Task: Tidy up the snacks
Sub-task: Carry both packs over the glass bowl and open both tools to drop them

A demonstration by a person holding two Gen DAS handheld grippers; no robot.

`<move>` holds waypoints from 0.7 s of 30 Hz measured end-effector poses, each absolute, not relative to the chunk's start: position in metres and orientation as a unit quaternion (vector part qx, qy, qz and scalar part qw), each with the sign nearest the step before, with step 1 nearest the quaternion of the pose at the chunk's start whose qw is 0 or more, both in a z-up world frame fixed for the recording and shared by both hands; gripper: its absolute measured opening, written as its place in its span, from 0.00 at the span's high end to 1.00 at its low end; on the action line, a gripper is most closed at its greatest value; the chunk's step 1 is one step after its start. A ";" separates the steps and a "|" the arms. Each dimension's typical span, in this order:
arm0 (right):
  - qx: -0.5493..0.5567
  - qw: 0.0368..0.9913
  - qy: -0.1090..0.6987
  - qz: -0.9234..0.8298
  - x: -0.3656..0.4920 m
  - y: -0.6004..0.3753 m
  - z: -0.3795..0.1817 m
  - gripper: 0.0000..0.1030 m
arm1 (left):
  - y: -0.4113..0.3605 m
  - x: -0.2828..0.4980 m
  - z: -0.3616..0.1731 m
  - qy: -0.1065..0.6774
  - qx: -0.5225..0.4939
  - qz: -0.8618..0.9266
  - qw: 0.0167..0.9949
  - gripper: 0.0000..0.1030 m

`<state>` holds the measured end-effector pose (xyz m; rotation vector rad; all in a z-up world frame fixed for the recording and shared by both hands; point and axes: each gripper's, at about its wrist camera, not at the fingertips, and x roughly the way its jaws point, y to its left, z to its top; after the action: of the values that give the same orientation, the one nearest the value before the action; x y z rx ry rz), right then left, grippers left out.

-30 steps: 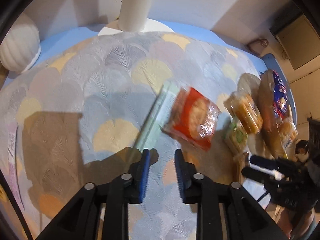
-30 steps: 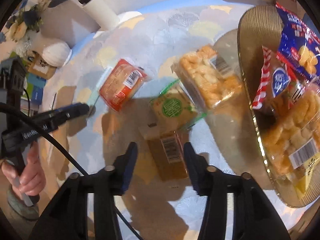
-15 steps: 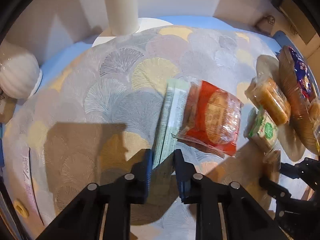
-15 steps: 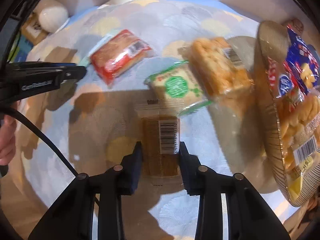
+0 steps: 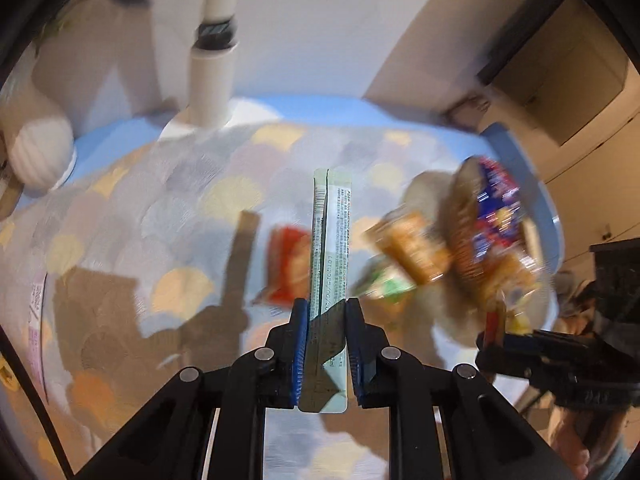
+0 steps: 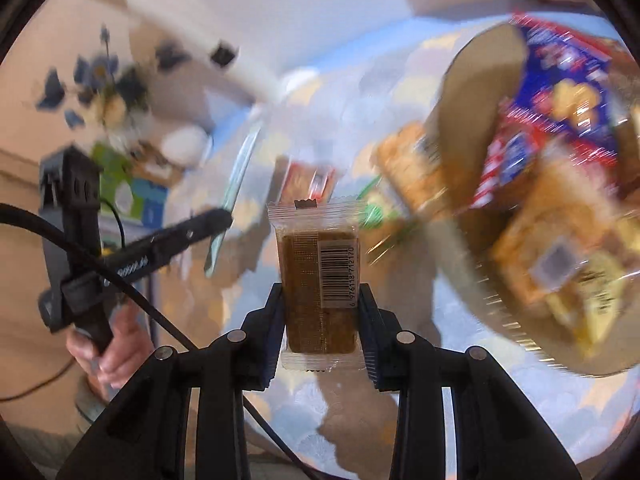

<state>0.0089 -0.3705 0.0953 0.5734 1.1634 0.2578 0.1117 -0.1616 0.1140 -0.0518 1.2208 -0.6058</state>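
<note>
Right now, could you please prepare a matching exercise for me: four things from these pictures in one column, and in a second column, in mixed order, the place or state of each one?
Things:
1. long pale green stick sachet
2. brown cake bar in a clear wrapper with a barcode
3. red flat snack packet
4. blue snack bag with red and white print

Places or states:
A. lying on the patterned tablecloth
B. clamped in the right gripper
C. lying in the round golden tray
D. clamped in the left gripper

Pairs: 1-D, 2-B, 3-A, 4-C
</note>
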 end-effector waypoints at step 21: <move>0.232 0.845 0.480 -0.050 -0.011 -0.548 0.174 0.59 | -0.367 0.101 0.182 0.537 0.022 -0.398 0.743 0.68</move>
<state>-0.0115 -0.5475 0.1735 0.4904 1.0126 -0.1055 0.1014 -0.3667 0.1825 0.0473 1.1774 -0.8715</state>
